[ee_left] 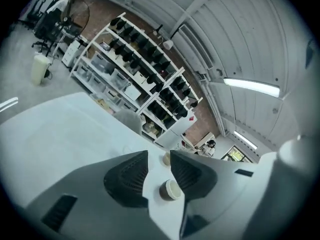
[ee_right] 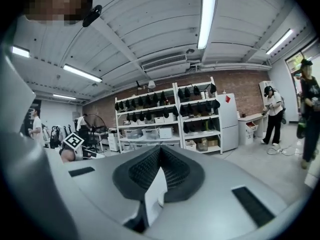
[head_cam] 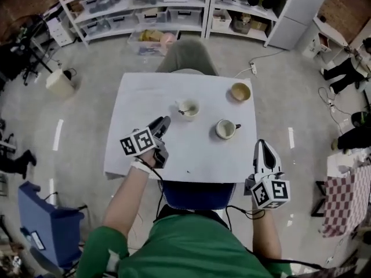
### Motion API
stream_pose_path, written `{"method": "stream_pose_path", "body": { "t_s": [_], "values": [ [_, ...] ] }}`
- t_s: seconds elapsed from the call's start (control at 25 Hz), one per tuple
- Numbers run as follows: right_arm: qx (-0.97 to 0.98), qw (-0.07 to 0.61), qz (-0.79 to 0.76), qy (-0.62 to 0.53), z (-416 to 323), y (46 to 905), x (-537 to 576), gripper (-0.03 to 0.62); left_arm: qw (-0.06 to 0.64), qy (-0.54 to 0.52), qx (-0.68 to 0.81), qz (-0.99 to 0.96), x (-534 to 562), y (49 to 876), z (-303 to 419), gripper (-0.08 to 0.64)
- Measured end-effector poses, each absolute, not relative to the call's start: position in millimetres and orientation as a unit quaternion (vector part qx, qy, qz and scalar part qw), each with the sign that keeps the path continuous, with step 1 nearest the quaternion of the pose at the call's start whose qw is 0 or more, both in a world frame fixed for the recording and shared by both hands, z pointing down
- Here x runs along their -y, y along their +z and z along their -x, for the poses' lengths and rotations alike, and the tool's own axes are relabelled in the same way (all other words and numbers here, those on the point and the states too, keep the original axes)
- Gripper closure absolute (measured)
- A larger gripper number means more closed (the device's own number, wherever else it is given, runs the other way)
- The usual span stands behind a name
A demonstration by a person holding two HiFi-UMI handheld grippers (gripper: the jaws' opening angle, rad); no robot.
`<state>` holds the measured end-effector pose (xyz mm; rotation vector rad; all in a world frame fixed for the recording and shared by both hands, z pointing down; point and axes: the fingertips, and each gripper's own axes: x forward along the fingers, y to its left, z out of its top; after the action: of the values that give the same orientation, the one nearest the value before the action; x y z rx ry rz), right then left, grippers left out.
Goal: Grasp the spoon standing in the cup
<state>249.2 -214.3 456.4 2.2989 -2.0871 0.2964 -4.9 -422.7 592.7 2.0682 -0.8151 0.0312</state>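
Observation:
A white cup [head_cam: 188, 109] with a spoon [head_cam: 183, 112] resting in it stands near the middle of the white table [head_cam: 139, 149]. My left gripper [head_cam: 164, 122] hovers over the table just left of and in front of that cup, its jaws open with nothing between them. In the left gripper view, the open left gripper [ee_left: 159, 154] frames a dark mug [ee_left: 171, 189] and a farther bowl [ee_left: 166, 159]; the spoon does not show there. My right gripper [head_cam: 262, 145] is shut, held off the table's front right corner; its pads [ee_right: 150, 166] meet.
A green mug [head_cam: 225, 129] stands right of the spoon cup and a tan bowl [head_cam: 240, 91] at the back right. A grey chair [head_cam: 186, 57] sits behind the table, a blue seat [head_cam: 194, 193] at its front edge. Shelves [head_cam: 145, 4] line the far wall.

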Motion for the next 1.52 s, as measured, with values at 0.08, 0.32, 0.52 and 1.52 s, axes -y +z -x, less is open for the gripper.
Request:
{"method": "stream_pose_path", "body": {
  "t_s": [0.08,0.32,0.52,1.52],
  "values": [
    [0.652,0.012,-0.752,0.096,-249,456,208,0.571,0.480,0.018,0.313,-0.819,435,613,-3,0.417],
    [0.601,0.018,-0.793,0.103,-249,463,181,0.571,0.548,0.063,0.279,-0.786,462,666,-41,0.383],
    [0.566,0.018,-0.817,0.108,-250,471,162,0.571,0.570,0.114,0.281,-0.764,480,708,-61,0.364],
    [0.626,0.004,-0.769,0.128,-263,494,184,0.571,0.556,0.108,0.296,-0.769,454,706,-70,0.499]
  ]
}}
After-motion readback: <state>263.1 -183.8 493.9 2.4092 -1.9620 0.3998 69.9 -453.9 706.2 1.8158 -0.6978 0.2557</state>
